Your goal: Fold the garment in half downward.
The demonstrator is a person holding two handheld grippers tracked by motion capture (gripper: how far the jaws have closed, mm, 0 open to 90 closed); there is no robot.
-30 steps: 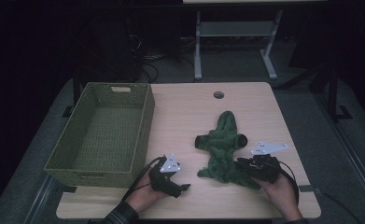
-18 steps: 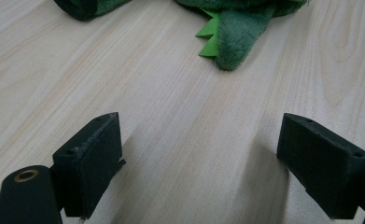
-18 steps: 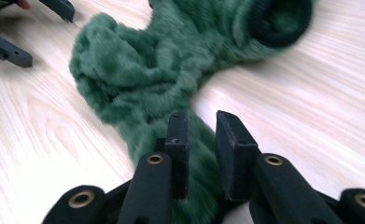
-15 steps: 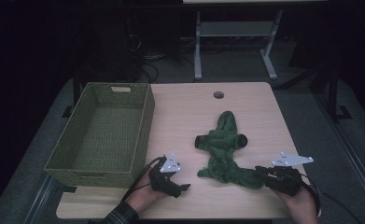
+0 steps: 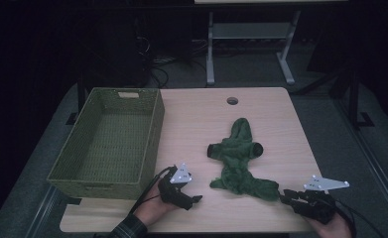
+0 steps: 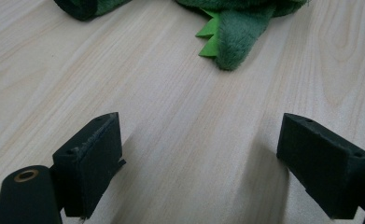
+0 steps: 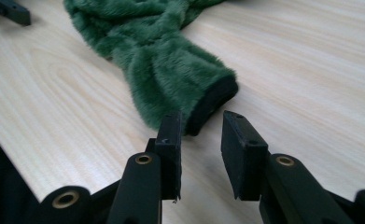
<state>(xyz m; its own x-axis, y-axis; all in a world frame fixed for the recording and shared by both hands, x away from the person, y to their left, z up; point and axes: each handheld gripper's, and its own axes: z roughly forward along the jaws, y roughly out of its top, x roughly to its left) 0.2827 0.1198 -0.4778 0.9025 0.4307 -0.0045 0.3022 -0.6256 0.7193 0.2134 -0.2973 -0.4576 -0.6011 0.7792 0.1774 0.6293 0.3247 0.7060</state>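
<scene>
A fuzzy green plush garment (image 5: 238,158) with dark cuffs lies spread on the wooden table (image 5: 196,119), hood end away from me. My right gripper (image 5: 283,196) sits at the near right edge, just off the garment's right leg cuff (image 7: 213,100). Its jaws have just been opening and stand slightly apart (image 7: 201,149) with nothing between them; the cuff lies just beyond the tips. My left gripper (image 5: 197,199) rests near the front edge, left of the garment, wide open (image 6: 199,163) over bare wood. A spiked green tail tip (image 6: 231,37) lies ahead of it.
A green woven basket (image 5: 99,188) stands empty on the table's left side, close to my left hand. A round cable hole (image 5: 232,100) is at the table's far middle. Beyond the table the dark floor holds a white metal frame (image 5: 211,49).
My right gripper has drawn back to the right and toward the near edge, off the garment's leg, and its jaws have parted. The leg now lies stretched toward it. The left gripper stayed put.
</scene>
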